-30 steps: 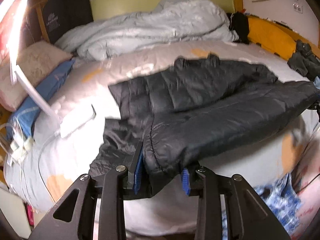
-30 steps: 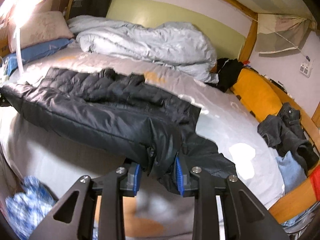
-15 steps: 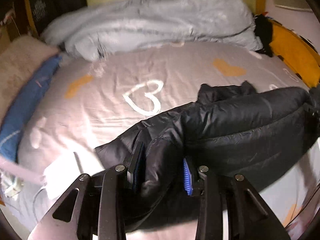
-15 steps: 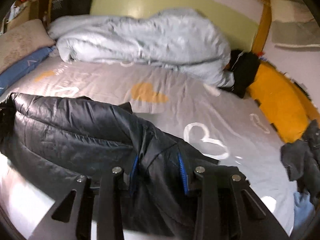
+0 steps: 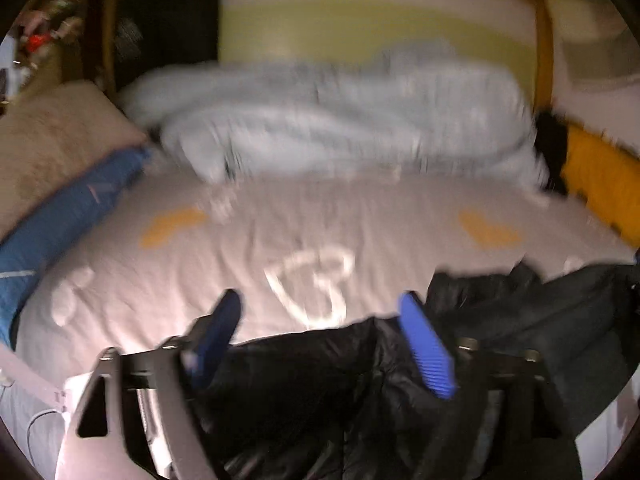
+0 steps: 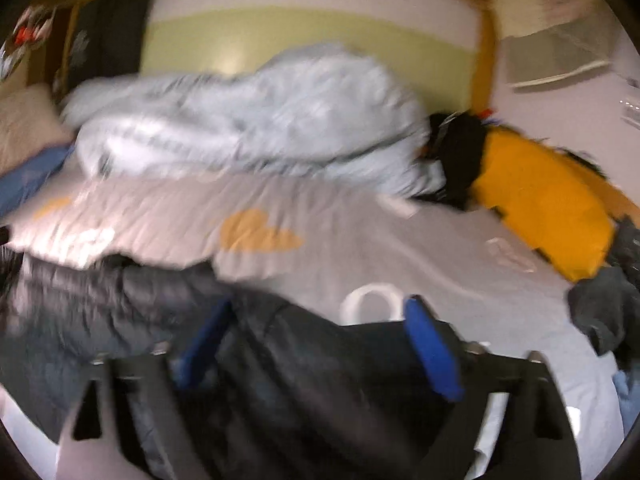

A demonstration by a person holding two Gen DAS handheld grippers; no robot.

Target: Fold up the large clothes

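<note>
A black puffer jacket lies bunched on the grey bed sheet at the near edge. It also shows in the right wrist view. My left gripper is open, its blue pads spread wide just above the jacket's left end. My right gripper is open too, its blue pads spread over the jacket's right end. Neither holds the fabric. Both views are motion-blurred.
A crumpled pale blue duvet lies across the back of the bed. A beige pillow and a blue pillow sit at the left. A yellow cushion and dark clothes lie at the right.
Both grippers carried the jacket's near edge forward over itself, then opened and let go. The jacket now lies folded in a bunch under them.
</note>
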